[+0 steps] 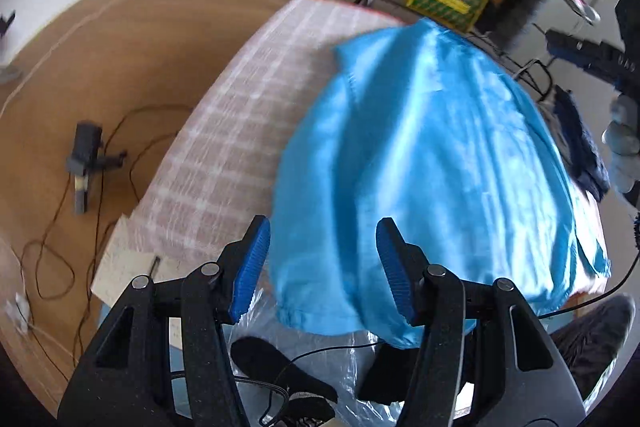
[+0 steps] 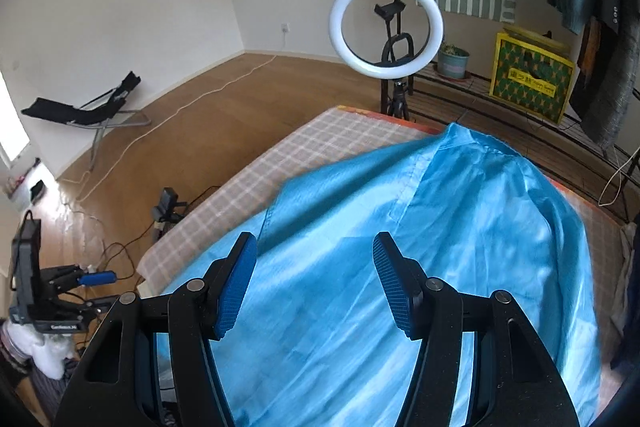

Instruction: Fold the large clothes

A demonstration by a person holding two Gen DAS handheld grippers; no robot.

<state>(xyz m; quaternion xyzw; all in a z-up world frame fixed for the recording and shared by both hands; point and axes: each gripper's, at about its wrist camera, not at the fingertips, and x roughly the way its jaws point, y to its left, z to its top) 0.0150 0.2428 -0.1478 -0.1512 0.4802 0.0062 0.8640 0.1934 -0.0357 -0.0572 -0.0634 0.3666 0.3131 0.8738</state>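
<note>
A large bright blue garment (image 1: 420,155) lies spread and wrinkled over a surface covered in pink-and-white checked cloth (image 1: 224,131). Its hem hangs over the near edge. My left gripper (image 1: 325,263) hovers above that near hem, open, with nothing between its blue pads (image 1: 252,267). In the right wrist view the same garment (image 2: 400,267) fills the lower half, collar end far. My right gripper (image 2: 316,281) stands open above the garment's middle, holding nothing. The right gripper (image 1: 592,55) also shows at the left view's far right, in a gloved hand (image 1: 622,147).
A ring light on a stand (image 2: 386,27) rises past the far edge, beside a yellow-green box (image 2: 532,75) on a low rack. Clothes hang at the top right. Cables and a small camera stand (image 1: 84,163) lie on the wood floor at left, near a folding chair (image 2: 84,107).
</note>
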